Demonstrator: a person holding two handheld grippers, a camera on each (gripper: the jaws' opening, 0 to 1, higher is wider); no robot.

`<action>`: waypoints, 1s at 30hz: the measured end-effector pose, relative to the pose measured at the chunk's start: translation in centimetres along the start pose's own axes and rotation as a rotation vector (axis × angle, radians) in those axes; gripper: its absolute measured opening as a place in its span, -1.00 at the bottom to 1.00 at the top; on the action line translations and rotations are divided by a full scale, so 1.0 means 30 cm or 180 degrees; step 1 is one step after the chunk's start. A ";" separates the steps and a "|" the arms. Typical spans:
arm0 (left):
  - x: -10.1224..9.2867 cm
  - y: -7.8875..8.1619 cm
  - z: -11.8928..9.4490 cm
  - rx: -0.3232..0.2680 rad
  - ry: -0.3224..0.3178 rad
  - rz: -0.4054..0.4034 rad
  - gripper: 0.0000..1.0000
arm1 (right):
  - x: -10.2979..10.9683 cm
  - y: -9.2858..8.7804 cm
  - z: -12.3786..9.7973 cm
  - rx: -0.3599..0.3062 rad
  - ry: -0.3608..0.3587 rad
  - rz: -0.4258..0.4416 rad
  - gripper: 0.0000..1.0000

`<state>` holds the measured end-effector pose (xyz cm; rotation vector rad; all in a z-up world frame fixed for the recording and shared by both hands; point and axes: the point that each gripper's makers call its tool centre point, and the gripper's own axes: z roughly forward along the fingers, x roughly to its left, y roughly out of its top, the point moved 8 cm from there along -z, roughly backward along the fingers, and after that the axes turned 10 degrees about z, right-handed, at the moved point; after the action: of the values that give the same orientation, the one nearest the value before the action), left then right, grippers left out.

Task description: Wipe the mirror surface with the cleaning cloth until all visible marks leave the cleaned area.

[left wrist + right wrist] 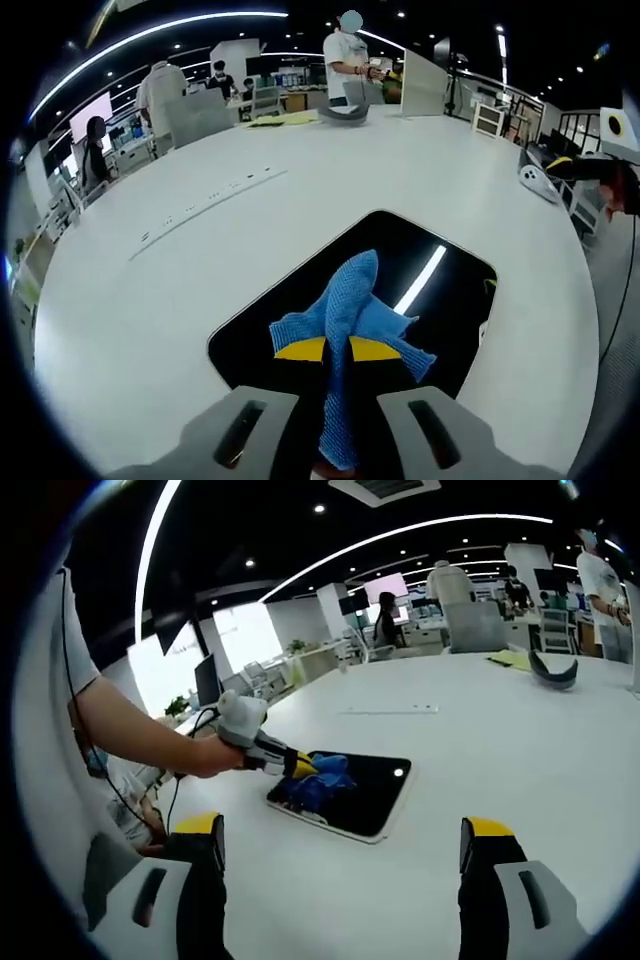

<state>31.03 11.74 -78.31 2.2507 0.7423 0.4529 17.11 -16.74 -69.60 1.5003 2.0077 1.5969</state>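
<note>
White table (150, 300), left gripper (337, 349) fingers clamped on blue cloth (350, 310) over mirror (440, 290); right gripper (340, 845) fingers apart

The left gripper (338, 352), held in a bare-armed hand (215, 757), is clamped tight. The right gripper (340, 850) hangs wide apart.

The right tool (340, 855) hovers above the white table (480, 740), its yellow-tipped jaws spread wide with nothing between them. Ahead, the left tool (300, 766), held in a person's hand (215, 755), presses a blue cloth (320, 780) onto the dark mirror (365, 790).
</note>
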 end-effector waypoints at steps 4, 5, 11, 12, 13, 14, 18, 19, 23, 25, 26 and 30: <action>-0.001 -0.012 -0.018 0.0012 0.0030 -0.0015 -0.91 | 0.010 -0.001 0.008 0.0007 0.0031 -0.0008 0.98; 0.002 -0.018 -0.023 0.0008 0.0039 -0.0027 -0.91 | 0.011 0.000 0.011 0.0011 0.0042 -0.0012 0.99; 0.012 -0.035 -0.047 0.0011 0.0085 -0.0081 -0.91 | 0.015 0.003 0.017 0.0016 0.0050 -0.0030 0.99; 0.016 -0.038 -0.048 0.0010 0.0097 -0.0097 -0.91 | 0.015 0.003 0.017 0.0017 0.0047 -0.0029 0.99; 0.017 -0.042 -0.052 0.0003 0.0107 -0.0109 -0.91 | 0.015 0.003 0.017 0.0016 0.0043 -0.0026 0.98; 0.016 -0.042 -0.054 0.0001 0.0115 -0.0116 -0.91 | 0.016 0.003 0.017 0.0014 0.0041 -0.0024 0.98; 0.024 -0.054 -0.066 -0.0007 0.0137 -0.0141 -0.91 | 0.018 0.003 0.017 0.0025 0.0043 -0.0029 0.98; 0.027 -0.056 -0.068 -0.0005 0.0138 -0.0133 -0.91 | 0.018 0.003 0.017 0.0021 0.0043 -0.0025 0.98; 0.037 -0.066 -0.078 0.0002 0.0149 -0.0138 -0.91 | 0.018 0.003 0.017 0.0016 0.0035 -0.0017 0.98; 0.040 -0.072 -0.083 0.0000 0.0161 -0.0150 -0.91 | 0.019 0.000 0.017 0.0005 0.0026 -0.0013 0.98; 0.041 -0.074 -0.085 0.0000 0.0167 -0.0154 -0.91 | 0.019 -0.002 0.017 0.0002 0.0020 -0.0014 0.98; 0.046 -0.085 -0.097 -0.0002 0.0201 -0.0193 -0.91 | 0.021 -0.008 0.016 0.0003 0.0010 -0.0012 0.97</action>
<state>29.64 15.58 -78.01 2.2154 0.8402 0.4966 16.98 -15.92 -69.71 1.4945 2.0119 1.5980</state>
